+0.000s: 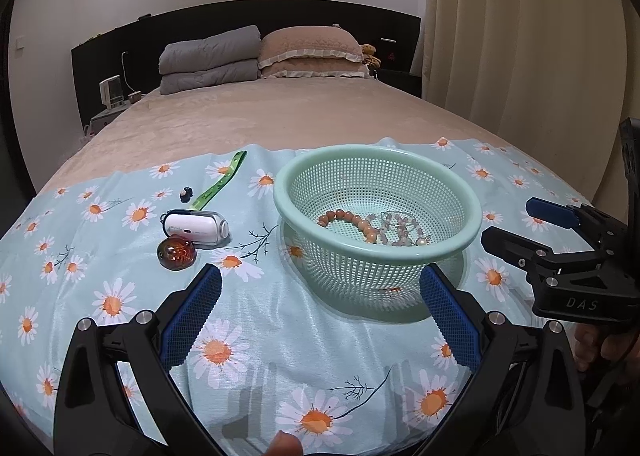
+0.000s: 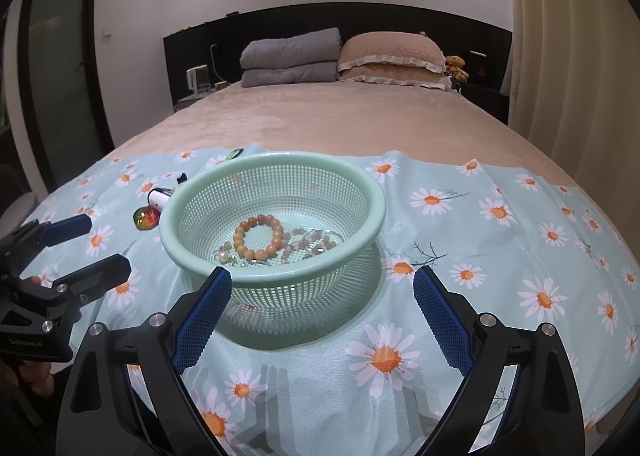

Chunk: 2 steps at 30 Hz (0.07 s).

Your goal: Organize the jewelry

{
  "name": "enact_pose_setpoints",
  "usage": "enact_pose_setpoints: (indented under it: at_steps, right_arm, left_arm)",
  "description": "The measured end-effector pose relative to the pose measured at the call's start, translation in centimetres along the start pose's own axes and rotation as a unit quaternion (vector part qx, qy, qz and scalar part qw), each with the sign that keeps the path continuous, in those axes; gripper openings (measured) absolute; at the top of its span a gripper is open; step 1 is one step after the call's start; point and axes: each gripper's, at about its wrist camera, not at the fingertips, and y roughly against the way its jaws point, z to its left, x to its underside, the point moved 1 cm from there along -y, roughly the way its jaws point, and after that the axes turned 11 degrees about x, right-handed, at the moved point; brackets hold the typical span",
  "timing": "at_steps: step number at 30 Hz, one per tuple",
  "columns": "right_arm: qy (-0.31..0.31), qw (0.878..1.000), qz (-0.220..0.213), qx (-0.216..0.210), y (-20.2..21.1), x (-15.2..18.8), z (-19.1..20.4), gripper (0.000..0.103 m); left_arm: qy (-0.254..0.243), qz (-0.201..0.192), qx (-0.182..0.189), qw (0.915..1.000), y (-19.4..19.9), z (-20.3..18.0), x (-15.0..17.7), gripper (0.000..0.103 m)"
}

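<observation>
So the mint green basket (image 2: 272,224) sits on a daisy-print cloth (image 2: 460,256) spread over the foot of the bed (image 2: 340,120). Inside it there's an orange bead bracelet (image 2: 258,232) lying flat, with a tangle of paler pinkish bead strands (image 2: 316,244) right next to it, touching. Everything jewelry-ish that I can make out is in the basket.

Off to the left of the basket on the cloth: a white gadget (image 1: 196,226), an amber-colored round ball thing (image 1: 177,253) just in front of it, a tiny black item (image 1: 185,194) and a green strap (image 1: 222,186) behind.

The left hand-held gripper (image 1: 320,296) is wide open, nothing between its blue pads (image 1: 192,316), hovering low over the cloth just in front of the basket. The right hand-held gripper (image 2: 322,296) is also spread wide and empty, near the basket's front wall. Gray folded blanket (image 2: 290,56) and pillows (image 2: 394,60) sit up at the headboard.
</observation>
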Motion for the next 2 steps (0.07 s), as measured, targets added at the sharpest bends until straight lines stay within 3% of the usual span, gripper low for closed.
enact_pose_setpoints:
  at_steps: [2]
  right_arm:
    - [0.001,1.0,0.0,0.0,0.01,0.02,0.06,0.088]
  left_arm:
    - [-0.009,-0.002,-0.01,0.9999,0.06,-0.34,0.02,0.097]
